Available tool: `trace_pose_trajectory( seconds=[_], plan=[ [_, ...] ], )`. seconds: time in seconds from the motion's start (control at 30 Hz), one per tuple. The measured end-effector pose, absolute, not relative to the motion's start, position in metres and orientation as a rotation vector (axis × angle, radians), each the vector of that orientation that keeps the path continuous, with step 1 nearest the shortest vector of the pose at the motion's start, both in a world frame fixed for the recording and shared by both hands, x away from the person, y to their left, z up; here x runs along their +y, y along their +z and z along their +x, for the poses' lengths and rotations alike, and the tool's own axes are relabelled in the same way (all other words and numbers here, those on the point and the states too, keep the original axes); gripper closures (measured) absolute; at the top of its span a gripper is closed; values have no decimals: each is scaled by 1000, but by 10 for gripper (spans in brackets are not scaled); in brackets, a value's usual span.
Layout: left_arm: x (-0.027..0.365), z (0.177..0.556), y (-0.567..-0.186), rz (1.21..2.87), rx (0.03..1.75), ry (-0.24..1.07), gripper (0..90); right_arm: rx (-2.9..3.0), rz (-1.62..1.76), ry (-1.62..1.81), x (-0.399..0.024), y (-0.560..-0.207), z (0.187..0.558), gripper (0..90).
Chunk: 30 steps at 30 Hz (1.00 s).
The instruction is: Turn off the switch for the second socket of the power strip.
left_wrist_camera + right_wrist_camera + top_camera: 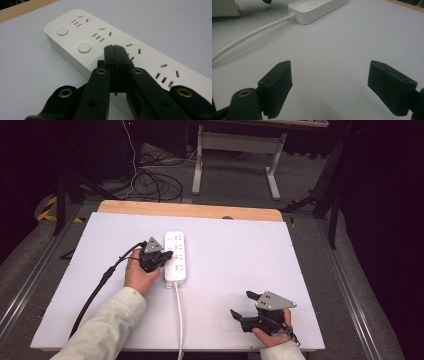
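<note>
A white power strip [176, 255] lies lengthwise near the middle of the white table, its cable [178, 320] running toward the front edge. My left gripper [168, 256] is shut with nothing between its jaws, its tips over the strip's left side. In the left gripper view the closed tips [115, 48] rest beside a round button [84, 47] on the power strip [150, 57]; whether they touch the surface is unclear. My right gripper [244, 305] stands open near the front right, over bare table. The right gripper view shows its fingers [277, 87] wide apart, with the power strip [317, 10] and cable [249, 37] beyond.
The white table top [240, 255] has a wooden strip along its far edge [190, 210]. A black cable [97, 287] trails from the left gripper toward the front left. Beyond the table are floor cables and a desk frame [235, 155].
</note>
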State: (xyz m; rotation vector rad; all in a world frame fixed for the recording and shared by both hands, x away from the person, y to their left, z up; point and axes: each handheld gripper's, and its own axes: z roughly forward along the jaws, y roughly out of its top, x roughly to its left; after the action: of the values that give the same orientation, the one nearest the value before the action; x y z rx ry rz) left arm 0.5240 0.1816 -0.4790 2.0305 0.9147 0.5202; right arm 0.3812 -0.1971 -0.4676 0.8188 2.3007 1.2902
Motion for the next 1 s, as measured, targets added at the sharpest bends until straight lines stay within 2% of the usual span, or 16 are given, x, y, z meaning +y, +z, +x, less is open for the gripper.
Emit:
trace_pose_trajectory(
  seconds=[0.47,0.6,0.7,0.83,1.0],
  plan=[
    [178,525,-476,2055,917,487,900,2303,817,1285,-197,-467,380,198],
    [179,526,-477,2055,918,513,900,2304,818,1284,-197,-468,380,198],
    [180,527,-476,2046,934,468,900,2306,817,1283,-196,-468,380,198],
    [176,525,-475,2086,929,542,900,2307,816,1283,-196,-468,380,198],
    [178,527,-474,2074,942,507,900,2307,817,1281,-196,-468,380,198]
  ],
)
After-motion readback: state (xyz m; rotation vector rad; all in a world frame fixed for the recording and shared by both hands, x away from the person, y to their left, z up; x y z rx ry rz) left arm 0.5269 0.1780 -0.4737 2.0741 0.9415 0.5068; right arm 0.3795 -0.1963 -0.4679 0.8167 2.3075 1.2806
